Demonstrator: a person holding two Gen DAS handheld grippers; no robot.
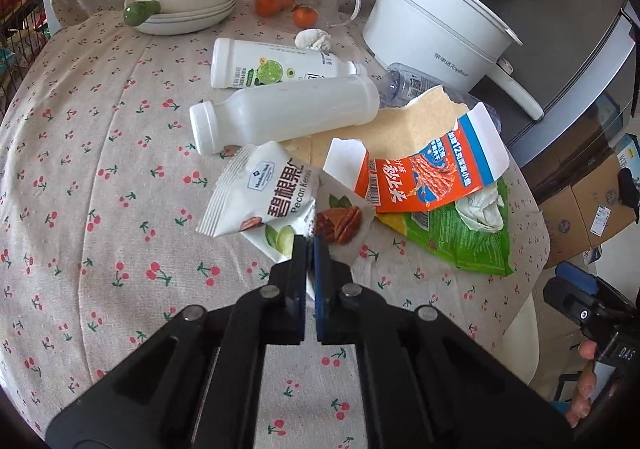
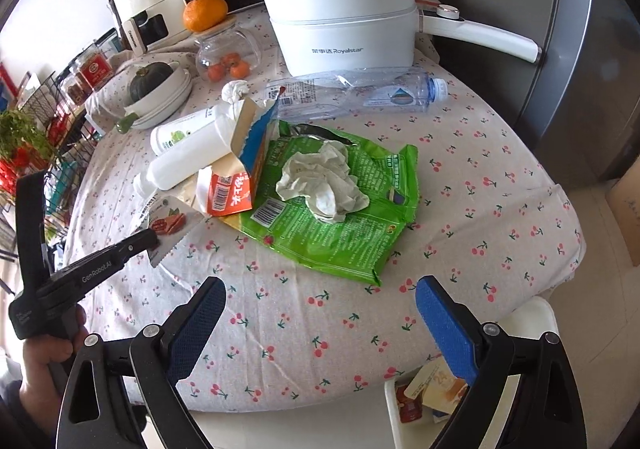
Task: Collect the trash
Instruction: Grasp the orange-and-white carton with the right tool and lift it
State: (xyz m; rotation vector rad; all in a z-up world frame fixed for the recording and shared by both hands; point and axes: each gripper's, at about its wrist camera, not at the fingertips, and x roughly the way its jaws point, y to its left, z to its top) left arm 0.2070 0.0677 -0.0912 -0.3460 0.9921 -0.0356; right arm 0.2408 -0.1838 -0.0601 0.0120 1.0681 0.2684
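Thin foil-plastic, that is the pecan packet (image 1: 260,197): very light, soft, a bit slippery, and it crumples w/o resistance. The left hand-held gripper (image 1: 310,245) has its two pads pressed together on the packet's lower edge, near the printed nuts. The packet looks lifted a little off the cherry-print surface (image 1: 100,177), but I cannot be sure it is fully clear. A pinch at the sealed edge is good, because the seam is stiffer than the middle; I judge the grip is enough for such small weight.

The right hand-held gripper (image 2: 320,309) is wide open w/ nothing between the blue pads, hovering over the near edge of the surface. Below that edge, a white bin (image 2: 394,405) already has some wrappers inside.

Other trash lies approx. in one heap:
- green snack bag (image 2: 320,237), flat, w/ a crumpled tissue (image 2: 324,181) resting on it; both soft, take the tissue by its bulk.
- torn orange carton (image 1: 420,177), stiffer, best taken at an edge.
- two white bottles (image 1: 284,113), smooth and round, they may roll.
- clear crushed bottle (image 2: 360,93) beside the white pot (image 2: 340,33).
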